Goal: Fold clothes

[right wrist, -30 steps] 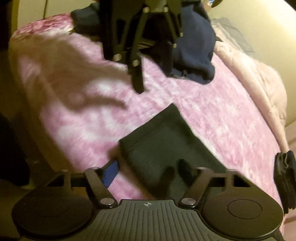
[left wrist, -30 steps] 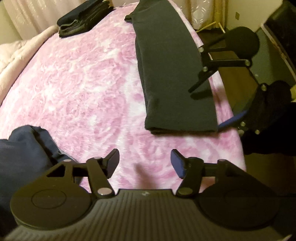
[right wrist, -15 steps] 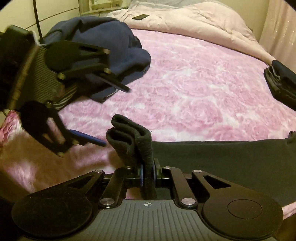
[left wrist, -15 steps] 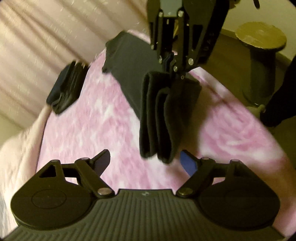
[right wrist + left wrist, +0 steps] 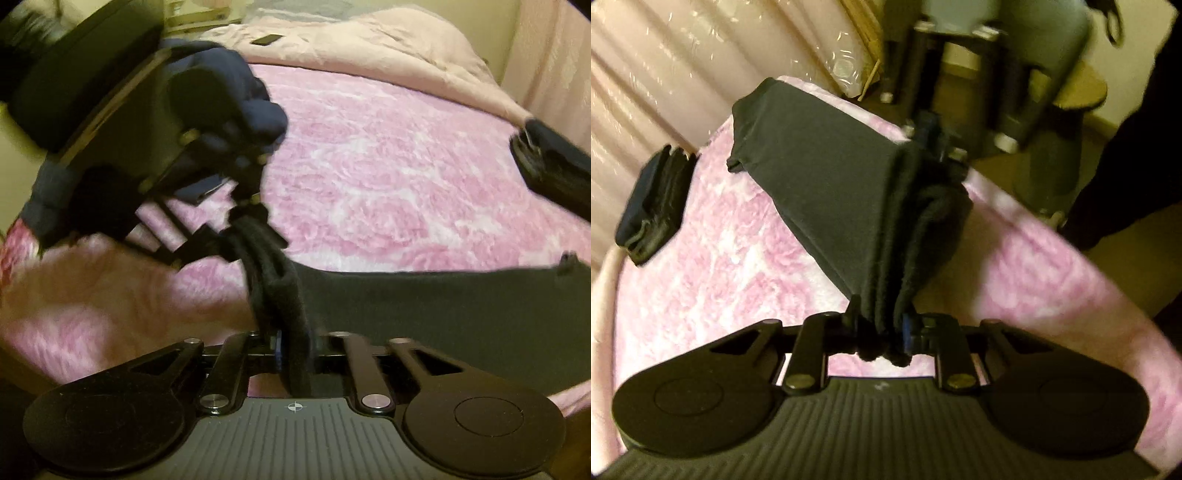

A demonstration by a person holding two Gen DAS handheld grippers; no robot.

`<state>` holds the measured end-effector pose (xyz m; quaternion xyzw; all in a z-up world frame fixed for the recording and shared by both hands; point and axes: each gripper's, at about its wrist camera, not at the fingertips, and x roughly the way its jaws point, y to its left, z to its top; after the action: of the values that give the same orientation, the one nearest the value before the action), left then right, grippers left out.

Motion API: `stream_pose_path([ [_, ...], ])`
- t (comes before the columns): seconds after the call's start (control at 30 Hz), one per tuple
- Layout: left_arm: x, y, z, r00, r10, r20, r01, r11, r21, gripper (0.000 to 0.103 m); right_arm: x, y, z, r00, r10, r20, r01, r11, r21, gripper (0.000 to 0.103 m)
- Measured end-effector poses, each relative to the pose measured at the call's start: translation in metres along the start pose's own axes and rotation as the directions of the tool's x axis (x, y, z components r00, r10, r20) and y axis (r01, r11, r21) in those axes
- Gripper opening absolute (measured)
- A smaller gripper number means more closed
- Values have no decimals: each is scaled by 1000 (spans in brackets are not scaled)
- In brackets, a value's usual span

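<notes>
So we've got the dark garment (image 5: 827,177) bunched at one end and lifted off the pink bed (image 5: 713,266), with both grippers on that same end. The left hand-held gripper (image 5: 881,328) has just been closing and now it's clenched on the thick folded edge, fabric squeezed between its pads. The right hand-held gripper (image 5: 293,349) has the same edge between its jaws; they've just been opening, but the cloth fills the gap and the pads look pressed on it. The two grippers face each other, holding the short end from opposite sides. The rest of the garment lies flat along the bed's near edge, stretching toward the far corner by the curtain (image 5: 665,62). A folded stack (image 5: 650,206) sits at the opposite edge by the curtain. A blue heap (image 5: 240,85) sits near the end with the pale quilt (image 5: 369,48).
</notes>
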<state>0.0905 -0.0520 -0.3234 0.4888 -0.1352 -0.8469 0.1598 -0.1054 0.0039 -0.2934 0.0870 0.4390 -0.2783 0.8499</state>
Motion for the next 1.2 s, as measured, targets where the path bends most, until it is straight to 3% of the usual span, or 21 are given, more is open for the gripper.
stream_pose_path([
  [0.03,-1,5,1,1000,-14,1,14,1000,-20,16,-1,5,-2,1000,-13,15,13,1000,-28,63],
  [0.07,-1,11,2,1000,-27,1,27,999,-42,16,-2,8,-3,999,-19,31,20,999,-39,65],
  [0.23,-9,31,12,998,-65,18,66,994,-86,16,6,25,-4,993,-101,53,107,986,-125,64],
  [0.27,-11,34,15,998,-67,19,68,995,-79,16,6,26,-3,989,-131,62,139,980,-143,61],
  [0.3,-14,36,18,998,-66,21,67,995,-68,16,5,27,-1,985,-157,68,166,973,-159,36],
  [0.37,-22,41,27,998,-60,24,61,997,-48,16,-1,21,3,983,-174,60,181,972,-151,8],
  [0.5,-36,61,56,998,-38,55,40,999,-37,17,-27,-9,15,982,-178,60,179,984,-17,8],
  [0.63,-39,97,96,995,6,104,4,995,-99,28,-56,-74,23,981,-173,87,147,957,249,8],
  [0.7,-32,123,118,991,37,130,-17,989,-146,29,-67,-119,22,980,-167,108,117,923,367,8],
  [0.87,13,187,178,982,122,142,-91,974,-209,29,-75,-259,8,970,-153,190,28,844,536,8],
  [1.0,67,229,221,988,104,112,-68,956,-285,31,-50,-386,-26,971,-121,208,-46,757,652,8],
  [1.07,105,243,238,994,71,82,-43,953,-300,32,-22,-444,-56,976,-91,198,-85,676,732,8],
  [1.13,143,253,250,999,29,44,-13,948,-318,32,15,-489,-94,984,-43,172,-120,549,827,8],
  [1.2,175,253,257,1000,-22,2,21,942,-334,32,43,-518,-123,989,10,148,-138,440,888,21],
])
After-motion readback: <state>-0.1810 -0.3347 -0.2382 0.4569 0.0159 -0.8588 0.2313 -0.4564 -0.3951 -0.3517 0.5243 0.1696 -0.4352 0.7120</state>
